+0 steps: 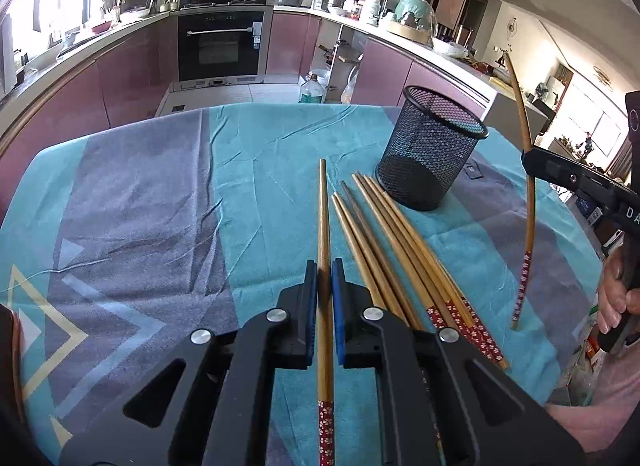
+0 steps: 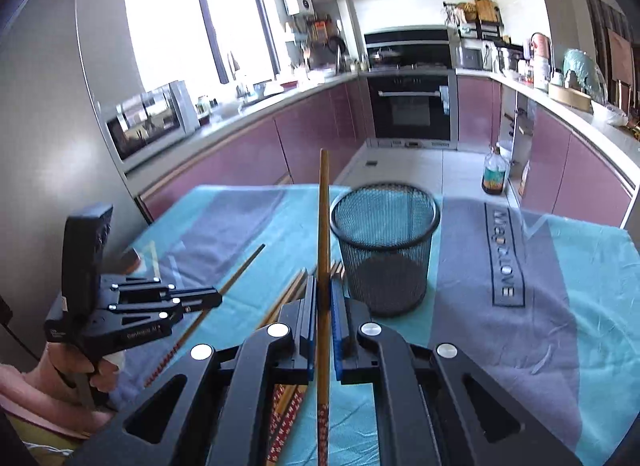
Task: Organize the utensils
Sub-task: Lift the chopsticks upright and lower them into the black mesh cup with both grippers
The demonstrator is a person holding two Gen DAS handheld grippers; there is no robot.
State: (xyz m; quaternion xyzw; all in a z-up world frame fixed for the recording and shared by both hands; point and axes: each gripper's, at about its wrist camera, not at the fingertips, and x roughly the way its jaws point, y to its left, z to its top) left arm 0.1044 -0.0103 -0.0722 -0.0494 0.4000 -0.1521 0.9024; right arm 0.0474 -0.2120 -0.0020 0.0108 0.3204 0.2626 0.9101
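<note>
Nearest the lens, the left gripper (image 1: 325,266) is clamped on one chopstick (image 1: 323,205), its long axis running away from the camera, tip far, patterned end cut off at the near edge. Right of it, loose chopsticks (image 1: 384,242) lie fanned on the cloth (image 1: 140,193), tips toward the mesh cup (image 1: 430,153). The right gripper (image 2: 324,286) is closed on another chopstick (image 2: 323,217), raised left of the cup; its patterned end is partly hidden.
</note>
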